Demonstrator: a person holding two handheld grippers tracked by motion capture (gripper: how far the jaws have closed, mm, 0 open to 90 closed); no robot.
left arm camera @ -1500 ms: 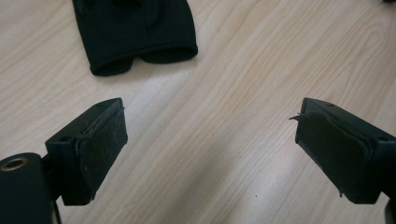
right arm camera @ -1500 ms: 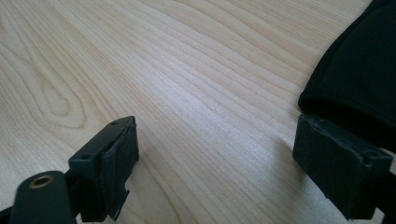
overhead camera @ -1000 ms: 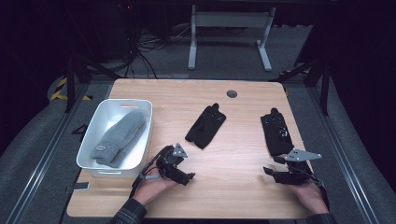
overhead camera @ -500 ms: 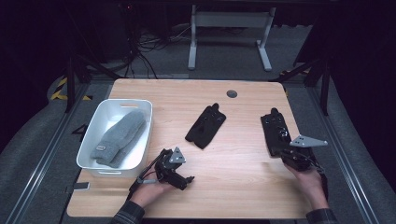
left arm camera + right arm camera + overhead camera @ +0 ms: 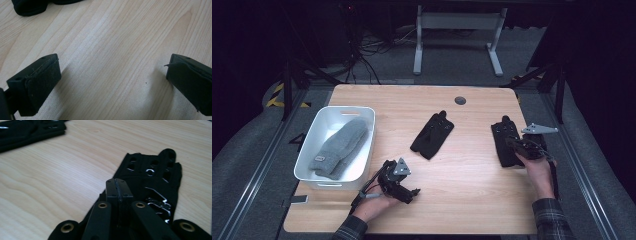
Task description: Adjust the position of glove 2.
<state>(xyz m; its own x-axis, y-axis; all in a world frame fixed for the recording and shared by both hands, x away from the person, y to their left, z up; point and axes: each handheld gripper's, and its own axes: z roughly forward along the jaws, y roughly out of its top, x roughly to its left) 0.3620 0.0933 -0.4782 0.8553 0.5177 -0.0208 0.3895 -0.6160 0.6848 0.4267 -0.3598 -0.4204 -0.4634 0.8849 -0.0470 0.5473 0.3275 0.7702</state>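
No lettering can be read; the grey mitten's (image 5: 339,147) label is too small.

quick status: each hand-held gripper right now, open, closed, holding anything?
Left hand-held gripper: open, jaws wide apart over bare table, holding nothing.
Right hand-held gripper: closed, jaws together over the right black glove; whether it pinches the fabric cannot be told.

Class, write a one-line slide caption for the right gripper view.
Right gripper, jaws closed together, poised over the cuff end of a black glove lying flat on the wooden table.
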